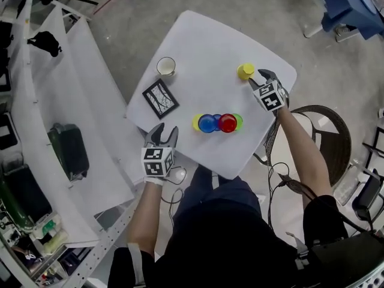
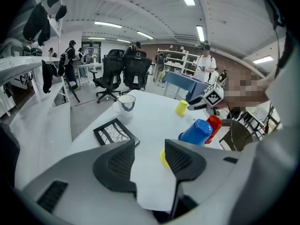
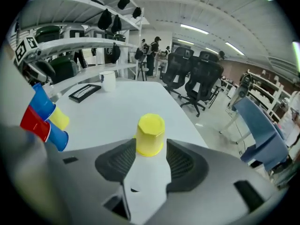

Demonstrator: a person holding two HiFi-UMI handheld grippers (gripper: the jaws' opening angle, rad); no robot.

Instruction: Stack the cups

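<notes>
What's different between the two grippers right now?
The left gripper is at the near edge of the table with nothing between its jaws. The right gripper reaches further out, its jaws on either side of an upside-down yellow cup. Both are open, about equally wide.

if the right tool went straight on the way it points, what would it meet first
The upside-down yellow cup. It stands on the table right at the tips of the right tool, whose jaws are apart on either side of it. Whether they already touch it is unclear.
</notes>
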